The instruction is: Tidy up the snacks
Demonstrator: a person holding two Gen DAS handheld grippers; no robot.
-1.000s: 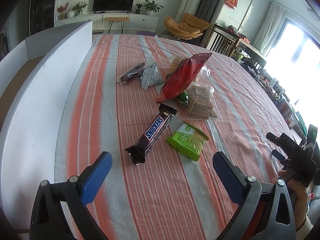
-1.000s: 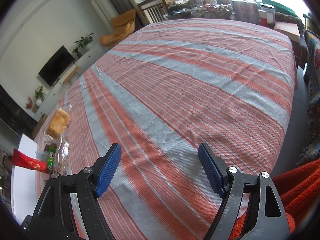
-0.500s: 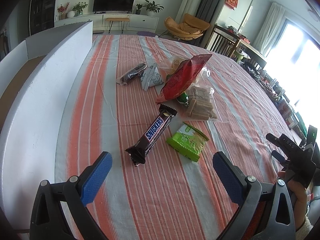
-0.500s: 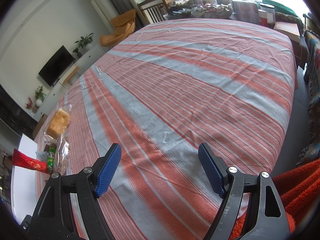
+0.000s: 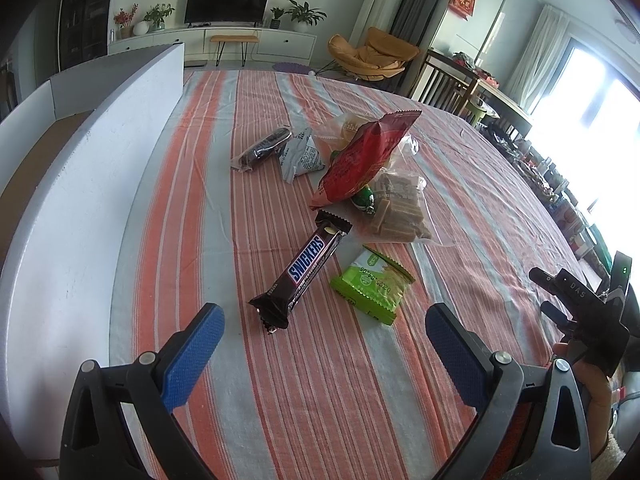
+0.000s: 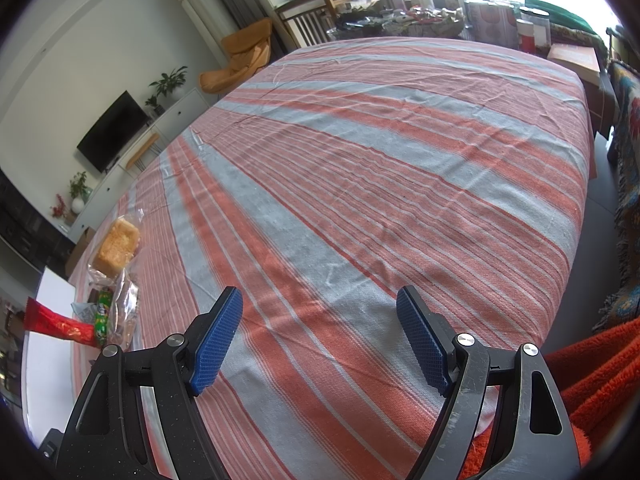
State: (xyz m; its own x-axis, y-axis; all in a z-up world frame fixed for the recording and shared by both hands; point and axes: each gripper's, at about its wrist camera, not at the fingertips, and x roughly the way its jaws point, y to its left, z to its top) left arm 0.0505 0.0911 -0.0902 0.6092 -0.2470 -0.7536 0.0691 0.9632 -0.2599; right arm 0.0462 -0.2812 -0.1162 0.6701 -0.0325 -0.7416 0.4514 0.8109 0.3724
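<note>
Near the Snickers bar [image 5: 308, 270]: left gripper [image 5: 324, 344], fingers wide apart, empty.
Right gripper [image 6: 320, 338]: fingers wide apart, empty, far from the bar.

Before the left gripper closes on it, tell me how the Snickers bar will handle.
The Snickers bar looks straight and full along its length, so probably stiff rather than floppy. Its glossy wrapper may be slippery against the pads. It lies flat on the striped cloth, so it should slide, not roll.
</note>
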